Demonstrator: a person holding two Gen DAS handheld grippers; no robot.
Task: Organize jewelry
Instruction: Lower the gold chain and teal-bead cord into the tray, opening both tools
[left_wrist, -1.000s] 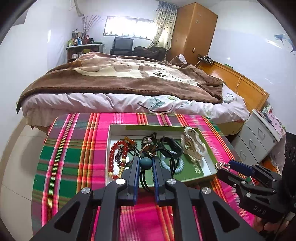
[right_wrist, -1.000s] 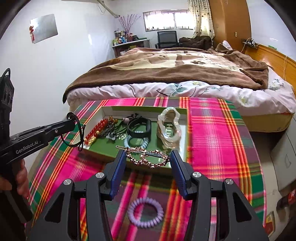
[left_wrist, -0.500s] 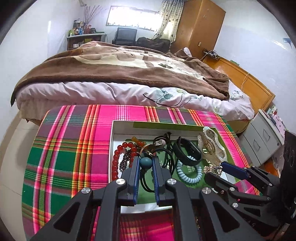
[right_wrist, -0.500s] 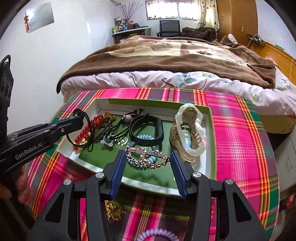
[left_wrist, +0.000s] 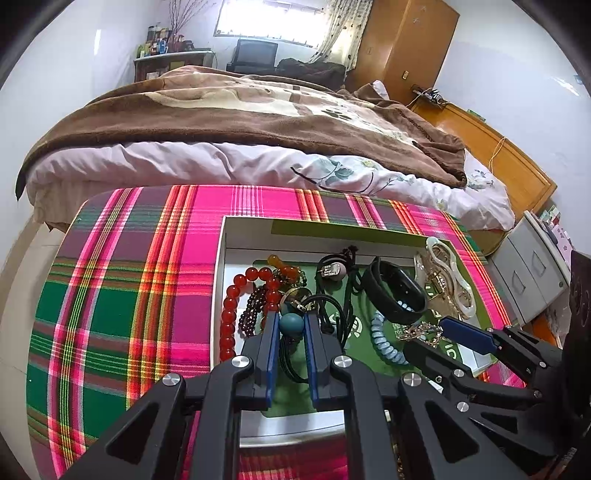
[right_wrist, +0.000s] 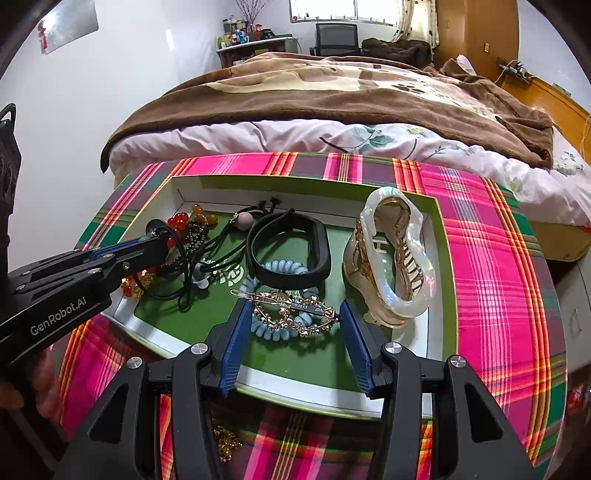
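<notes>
A white box (right_wrist: 441, 236) with a green floor (left_wrist: 365, 328) sits on the plaid table. It holds red beads (left_wrist: 229, 314), a black band (right_wrist: 288, 254), a blue coil tie (right_wrist: 273, 328) and a pearly claw clip (right_wrist: 391, 258). My left gripper (left_wrist: 291, 325) is shut on a black hair tie with a teal bead (left_wrist: 291, 324), over the box; it also shows in the right wrist view (right_wrist: 157, 236). My right gripper (right_wrist: 291, 314) is shut on a gold rhinestone hair clip (right_wrist: 291, 312), held crosswise over the box; it also shows in the left wrist view (left_wrist: 432, 332).
The plaid cloth (left_wrist: 129, 280) covers the table. A gold chain (right_wrist: 225, 443) lies on the cloth in front of the box. A bed with a brown blanket (left_wrist: 240, 110) stands beyond the table. A grey drawer unit (left_wrist: 532, 273) is at the right.
Both grippers have moved forward with their items, from the near edge of the box to above its inside. The purple coil tie on the cloth has passed out of the right wrist view.
</notes>
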